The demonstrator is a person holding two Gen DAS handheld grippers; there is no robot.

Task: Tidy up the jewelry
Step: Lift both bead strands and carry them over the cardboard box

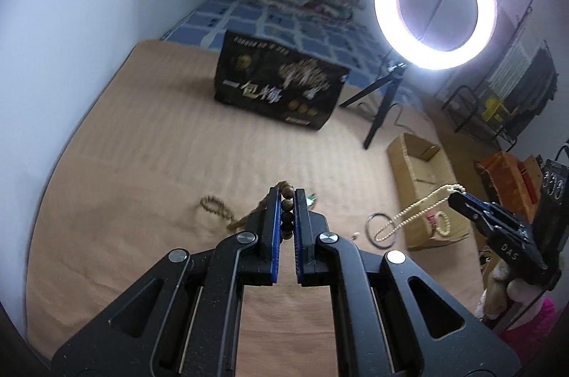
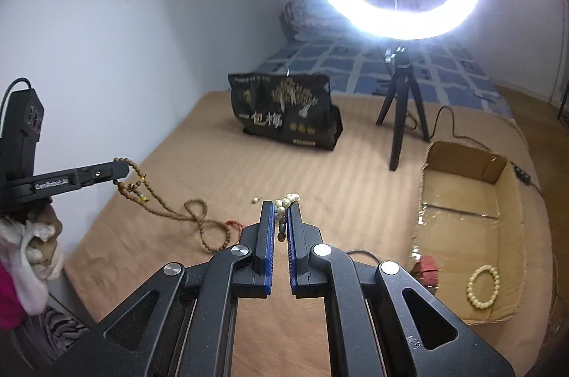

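Left fingers (image 1: 272,210): clamped on the brown bead necklace (image 2: 160,204).
Right fingers (image 2: 267,220): clamped on the cream bead necklace (image 1: 409,215).
Brown necklace: slants from left gripper (image 1: 287,210) down to the tan blanket (image 1: 160,145), left of the cardboard box (image 2: 498,234).
Cream necklace: hangs from right gripper (image 2: 281,217), beside the box.
Look: small round beads; brown strand loops.
Hidden: clamped beads partly covered.

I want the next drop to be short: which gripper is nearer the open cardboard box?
Right. The right gripper, shut on the cream bead string, is beside the cardboard box. The left gripper, holding the brown bead necklace, is across the mat.
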